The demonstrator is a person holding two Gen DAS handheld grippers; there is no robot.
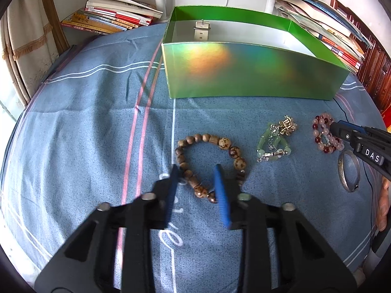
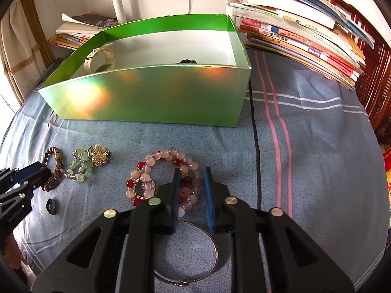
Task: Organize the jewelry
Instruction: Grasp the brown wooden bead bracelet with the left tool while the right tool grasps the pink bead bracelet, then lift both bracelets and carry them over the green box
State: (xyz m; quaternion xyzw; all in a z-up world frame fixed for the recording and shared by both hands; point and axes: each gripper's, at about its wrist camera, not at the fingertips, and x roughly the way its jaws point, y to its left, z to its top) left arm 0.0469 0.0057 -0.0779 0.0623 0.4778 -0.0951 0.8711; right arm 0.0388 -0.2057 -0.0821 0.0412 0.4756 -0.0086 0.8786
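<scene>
A wooden bead bracelet lies on the blue cloth, and my left gripper is shut on its near strand. In the right wrist view, my right gripper is shut on a pink and red bead bracelet, with beads between its blue pads. Between the two bracelets lie a green jade bracelet and a gold flower brooch. A silver bangle rests under the right gripper. Behind stands the open green box.
A cream watch and a small dark item lie in the box. A dark ring sits near the left gripper. Stacked books line the back. A hand shows at the right edge.
</scene>
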